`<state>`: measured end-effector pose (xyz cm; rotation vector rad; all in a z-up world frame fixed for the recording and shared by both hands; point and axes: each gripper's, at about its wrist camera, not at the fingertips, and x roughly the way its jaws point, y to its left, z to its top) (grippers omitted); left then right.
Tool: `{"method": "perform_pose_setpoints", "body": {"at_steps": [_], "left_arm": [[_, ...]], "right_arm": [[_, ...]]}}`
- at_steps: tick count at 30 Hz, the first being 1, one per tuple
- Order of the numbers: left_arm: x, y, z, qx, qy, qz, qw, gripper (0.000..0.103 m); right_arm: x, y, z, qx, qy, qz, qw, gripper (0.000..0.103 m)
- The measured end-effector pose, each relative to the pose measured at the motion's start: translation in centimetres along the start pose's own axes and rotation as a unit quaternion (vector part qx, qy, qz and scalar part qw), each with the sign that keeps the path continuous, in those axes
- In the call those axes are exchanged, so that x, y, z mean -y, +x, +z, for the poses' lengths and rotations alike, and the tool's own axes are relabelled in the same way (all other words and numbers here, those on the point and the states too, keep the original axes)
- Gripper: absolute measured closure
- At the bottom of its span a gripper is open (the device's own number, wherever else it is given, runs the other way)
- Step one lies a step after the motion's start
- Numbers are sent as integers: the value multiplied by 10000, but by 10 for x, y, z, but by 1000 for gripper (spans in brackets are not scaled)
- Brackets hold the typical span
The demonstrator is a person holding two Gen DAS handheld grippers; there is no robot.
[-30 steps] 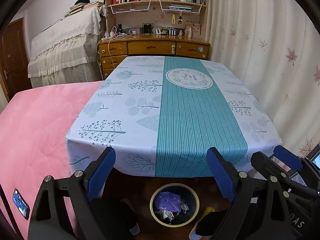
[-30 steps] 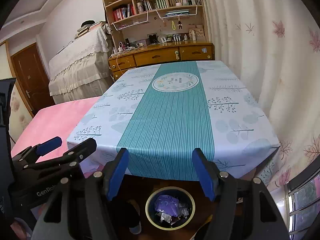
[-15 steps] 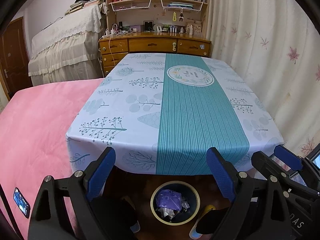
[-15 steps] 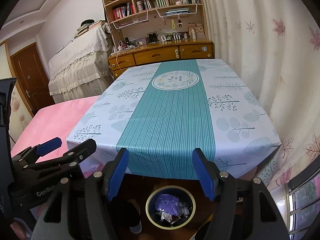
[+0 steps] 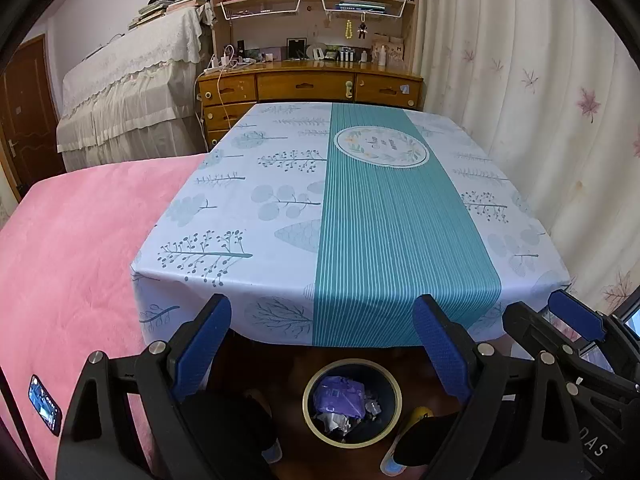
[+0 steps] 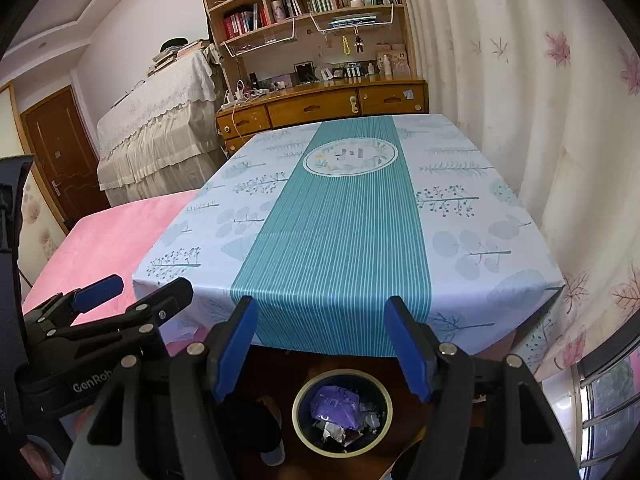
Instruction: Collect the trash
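A dark round trash bin [image 5: 305,402] [image 6: 295,412] with a yellowish rim stands on the wooden floor just before the table's near edge. Inside lie a purple wrapper [image 5: 338,394] [image 6: 334,402] and crumpled scraps. My left gripper [image 5: 323,304] hangs above the bin, open, nothing between its blue pads. My right gripper [image 6: 321,304] hovers beside it, also open and empty. Each shows in the other's view: the right gripper [image 5: 536,308] at the right edge, the left gripper [image 6: 146,286] at the left. The tablecloth [image 5: 240,200] [image 6: 480,220], white with a teal stripe, carries no loose items.
A pink bed [image 5: 80,240] adjoins the table's left side, with a phone [image 5: 44,404] lying on it. A curtain [image 5: 540,120] hangs close along the right. A wooden desk [image 5: 308,86] with shelves stands behind the table. A person's slippered feet [image 5: 272,448] rest beside the bin.
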<state>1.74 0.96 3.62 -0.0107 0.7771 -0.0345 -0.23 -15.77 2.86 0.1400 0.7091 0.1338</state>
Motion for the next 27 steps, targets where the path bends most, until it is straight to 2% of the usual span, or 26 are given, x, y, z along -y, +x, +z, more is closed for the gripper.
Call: {"method": "perform_pose_setpoints", "body": {"at_steps": [27], "left_arm": [[-10,11,-6,-159,-22,-146,9998,12]], "right_arm": [[0,9,-10,-81,81,-12,9999,37]]}}
